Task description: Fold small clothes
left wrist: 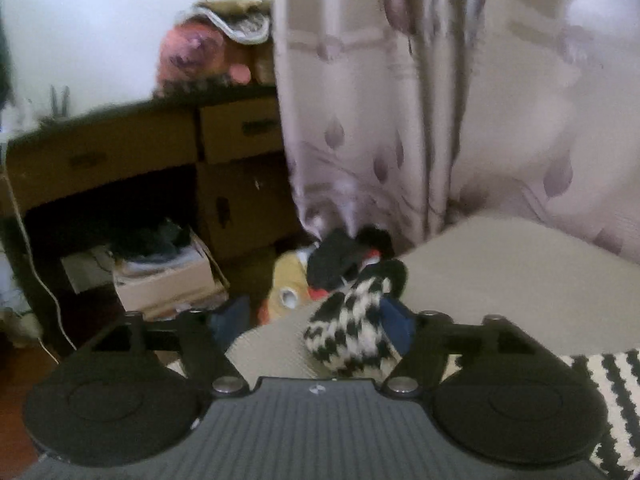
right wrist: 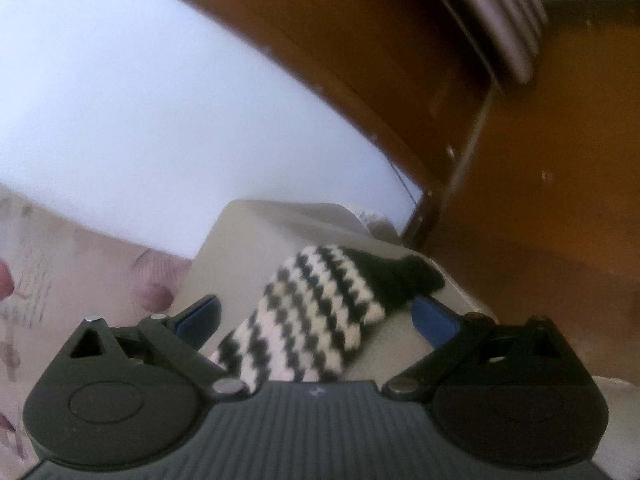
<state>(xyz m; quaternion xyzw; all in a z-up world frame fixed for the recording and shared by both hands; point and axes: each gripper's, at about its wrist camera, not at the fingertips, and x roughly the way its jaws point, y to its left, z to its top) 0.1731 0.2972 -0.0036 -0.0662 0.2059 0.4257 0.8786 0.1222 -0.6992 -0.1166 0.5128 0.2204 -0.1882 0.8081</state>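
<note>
Table (right wrist: 256, 224), one, beige. Socks, black-and-white knit, two counted: one sock (right wrist: 316, 320) lay lengthwise between the spread jaws of the right gripper (right wrist: 316, 316), toe far, untouched; one bunched sock (left wrist: 352, 328) lay beside the near-right pad of the left gripper (left wrist: 310, 324), jaws parted, contact uncertain.

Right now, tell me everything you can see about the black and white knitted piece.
The knitted piece looks like soft, chunky wool, in zigzag black and cream stripes with a solid black end. It lies rumpled on the grey table, bunched into a lump in the left wrist view. It sits between the open fingers of both the left hand-held gripper and the right hand-held gripper; whether the blue pads touch it is unclear.
</note>
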